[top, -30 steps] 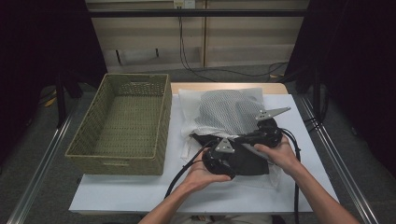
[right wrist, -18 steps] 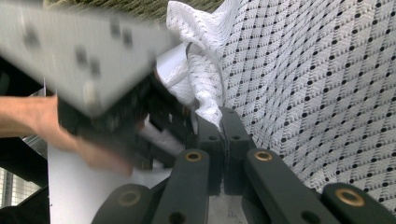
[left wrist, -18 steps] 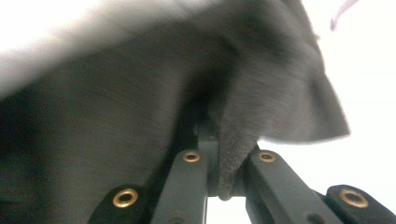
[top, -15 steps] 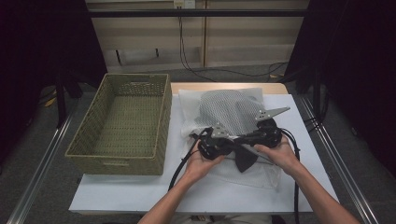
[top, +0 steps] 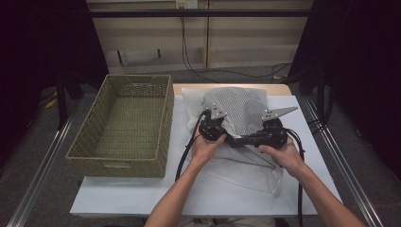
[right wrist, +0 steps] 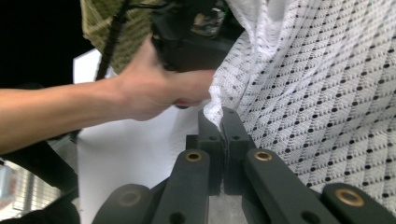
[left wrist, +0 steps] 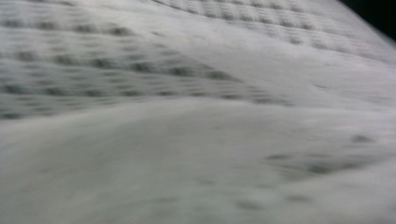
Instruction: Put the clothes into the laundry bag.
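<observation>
- A white knit cloth [top: 241,111] patterned with small dark dots lies bunched on the white table [top: 142,194], to the right of the basket and near the far edge, with its lower part spread flat toward the person.
- In the right gripper view the cloth [right wrist: 322,88] shows a diamond weave with a black dot in each cell; no label, brand mark or writing can be read on it.
- The right gripper [right wrist: 223,122] has its two black jaws pressed together, and a corner of the cloth's edge is pinched between their tips.
- From above, the right gripper [top: 269,135] sits at the cloth's right side, held by the right hand [top: 283,156], with its grey plate pointing right.
- The left gripper [top: 213,128] is at the cloth's left side, held by the left hand [top: 203,149]; its jaws are buried in the fabric, so I cannot tell how far they are parted or whether they grip anything.
- The left gripper view is blurred white fabric [left wrist: 196,116] with rows of dark dots, very close to the lens.
- Black cables [top: 185,153] trail from the grippers toward the near edge of the table.
- A woven green-tan basket [top: 163,118] stands on the table's left part, just beside the cloth; nothing is visible inside it.
- No print shows on the basket or on the grippers.
</observation>
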The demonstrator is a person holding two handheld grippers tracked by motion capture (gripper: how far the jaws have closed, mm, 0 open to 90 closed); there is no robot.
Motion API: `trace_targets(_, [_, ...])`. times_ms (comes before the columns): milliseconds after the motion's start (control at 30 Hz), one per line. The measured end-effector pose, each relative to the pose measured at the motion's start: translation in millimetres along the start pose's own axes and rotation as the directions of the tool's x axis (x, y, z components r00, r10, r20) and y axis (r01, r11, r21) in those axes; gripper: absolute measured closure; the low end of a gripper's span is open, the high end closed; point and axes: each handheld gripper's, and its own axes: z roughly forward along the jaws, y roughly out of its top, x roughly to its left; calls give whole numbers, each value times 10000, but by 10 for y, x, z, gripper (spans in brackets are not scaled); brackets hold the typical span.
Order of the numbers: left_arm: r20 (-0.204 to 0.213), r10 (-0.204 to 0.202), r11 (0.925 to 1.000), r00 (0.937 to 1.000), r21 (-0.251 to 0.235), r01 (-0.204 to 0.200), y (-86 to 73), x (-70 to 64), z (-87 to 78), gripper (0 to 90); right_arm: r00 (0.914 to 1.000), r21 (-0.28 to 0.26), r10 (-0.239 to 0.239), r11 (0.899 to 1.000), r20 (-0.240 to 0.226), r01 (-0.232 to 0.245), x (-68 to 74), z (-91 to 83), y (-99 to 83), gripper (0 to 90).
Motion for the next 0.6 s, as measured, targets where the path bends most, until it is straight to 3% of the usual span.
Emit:
trace_targets(167, [-138,-222,9980,9997,587,229,-106,94,183,882,9999,356,135,9993,64,-137,-36,77,-62,897])
trace_targets(267, [-12,-162,9974,9999,709,162,-164,112,206,880,9998,801,107,9967,146,-118,-66,157,-115,897])
trace_targets(333, [-81,221,9957,9997,900,-213,-177,129,198,878,9997,856,157,9962,213,-175,-89,166,-138,897])
trace_targets(367, [-34,129,9951,9999,983,-125,-184,137,184,877,9993,944,82,9955,359,-116,-100,174,-151,896])
trace_targets(400, [110,-130,9959,9999,901,119,-195,141,173,875,9994,966,146,9952,325,-177,-116,185,-169,897])
trace_targets(600, [854,-404,9957,9955,866,329,-257,131,46,803,9990,1215,130,9924,436,-182,-151,226,-213,897])
